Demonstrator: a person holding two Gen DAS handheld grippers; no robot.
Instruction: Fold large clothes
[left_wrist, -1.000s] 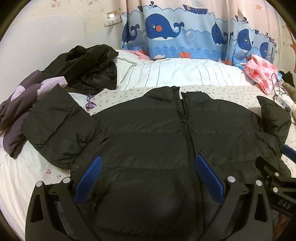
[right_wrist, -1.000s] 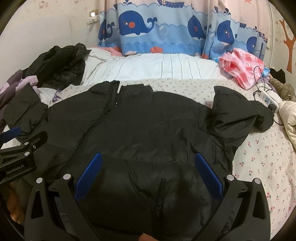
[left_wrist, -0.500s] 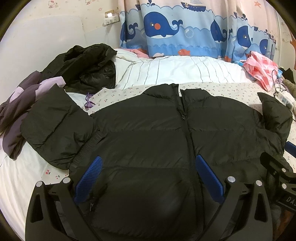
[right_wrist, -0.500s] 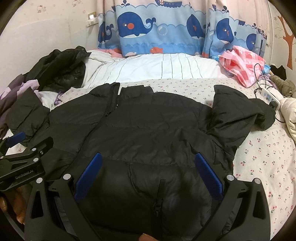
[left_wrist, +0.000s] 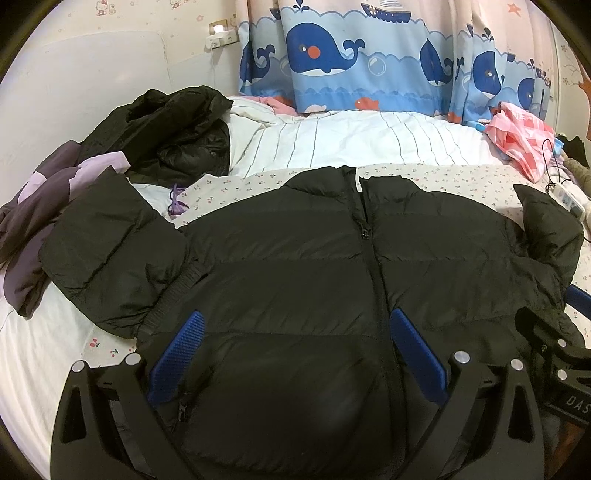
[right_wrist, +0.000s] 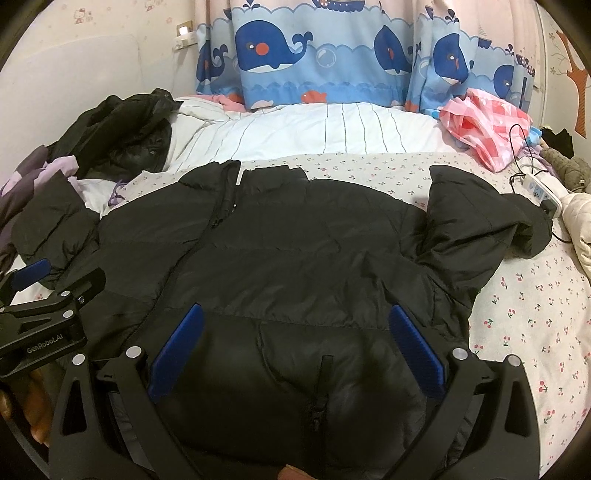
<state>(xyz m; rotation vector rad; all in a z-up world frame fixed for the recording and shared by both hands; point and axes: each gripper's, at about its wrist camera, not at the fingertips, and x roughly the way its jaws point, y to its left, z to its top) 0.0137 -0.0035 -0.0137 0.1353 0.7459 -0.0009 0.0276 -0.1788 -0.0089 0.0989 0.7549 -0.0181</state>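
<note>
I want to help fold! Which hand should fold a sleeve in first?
Probably the right gripper: the right sleeve lies spread in clear view, close by. The left gripper is open too, but its sleeve lies bunched beside other clothes.

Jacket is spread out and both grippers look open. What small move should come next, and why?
Probably bring the left gripper to the left sleeve and close on it, to fold it inward. The black puffer jacket lies flat, front up and zipped, on the bed, both sleeves out sideways. Neither it nor the right gripper holds fabric yet.
</note>
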